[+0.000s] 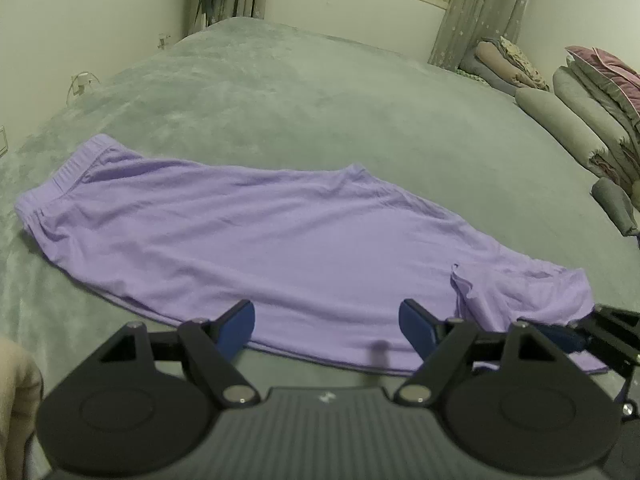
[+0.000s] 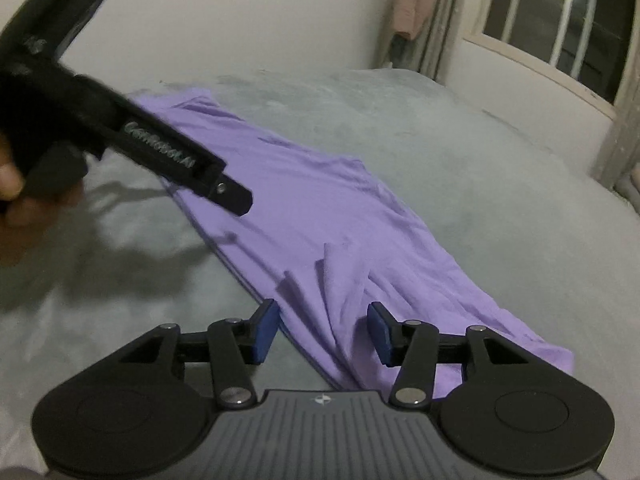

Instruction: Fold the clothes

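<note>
One purple garment point(image 1: 256, 240) is seen, laid out flat on a bed covered by a grey-green plush blanket point(image 1: 320, 112). In the left wrist view its elastic waistband point(image 1: 64, 176) lies toward 10 o'clock and its hem end toward 4 o'clock, where a small flap of cloth point(image 1: 460, 284) is turned up.

Two grippers are counted. The left hand-held gripper point(image 1: 328, 330) is held wide open just over the near edge of the garment, with nothing clamped between its blue pads point(image 1: 240, 324). The right hand-held gripper point(image 2: 324, 330) is seen partly open, a bunched ridge of purple cloth point(image 2: 340, 280) lying between its pads point(image 2: 266, 330) without being pressed. In the right wrist view the left gripper's black body is seen at 10 o'clock, gripped by a hand point(image 2: 12, 184).

At 2 to 3 o'clock in the left view, folded quilts and pillows point(image 1: 580, 116) are stacked along the bed's edge. A barred window point(image 2: 560, 28) with pale curtains point(image 1: 476, 12) is set in the far wall, and clothing point(image 2: 410, 8) is hung beside the curtains.
</note>
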Action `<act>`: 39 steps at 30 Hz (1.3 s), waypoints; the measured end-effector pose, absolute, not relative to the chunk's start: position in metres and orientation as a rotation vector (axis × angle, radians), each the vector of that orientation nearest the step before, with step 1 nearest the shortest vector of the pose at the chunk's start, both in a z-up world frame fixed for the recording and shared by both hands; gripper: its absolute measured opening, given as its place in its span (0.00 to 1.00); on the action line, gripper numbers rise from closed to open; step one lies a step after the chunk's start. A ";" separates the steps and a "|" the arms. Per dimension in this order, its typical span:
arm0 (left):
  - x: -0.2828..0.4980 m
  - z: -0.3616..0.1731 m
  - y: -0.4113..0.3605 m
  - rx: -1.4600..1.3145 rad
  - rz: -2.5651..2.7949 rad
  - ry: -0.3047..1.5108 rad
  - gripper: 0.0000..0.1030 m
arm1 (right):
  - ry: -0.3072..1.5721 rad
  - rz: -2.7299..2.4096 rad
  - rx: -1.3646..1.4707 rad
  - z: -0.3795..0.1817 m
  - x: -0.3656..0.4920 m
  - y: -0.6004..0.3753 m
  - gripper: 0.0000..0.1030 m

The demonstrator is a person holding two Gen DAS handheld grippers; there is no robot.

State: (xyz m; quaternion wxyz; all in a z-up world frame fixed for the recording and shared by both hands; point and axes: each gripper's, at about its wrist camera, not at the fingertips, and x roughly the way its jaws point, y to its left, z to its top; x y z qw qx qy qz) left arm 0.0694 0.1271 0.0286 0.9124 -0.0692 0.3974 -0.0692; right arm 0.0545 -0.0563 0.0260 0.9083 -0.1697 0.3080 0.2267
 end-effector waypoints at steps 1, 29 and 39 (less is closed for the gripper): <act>0.069 0.029 0.127 -0.146 -0.144 0.817 0.76 | 0.634 0.478 -0.333 0.027 0.055 -0.057 0.26; 0.067 0.031 0.127 -0.252 -0.219 0.828 0.76 | 0.705 0.512 -0.090 0.032 0.072 -0.070 0.10; 0.069 0.028 0.127 -0.322 -0.259 0.849 0.76 | 0.692 0.526 -0.055 0.034 0.070 -0.069 0.11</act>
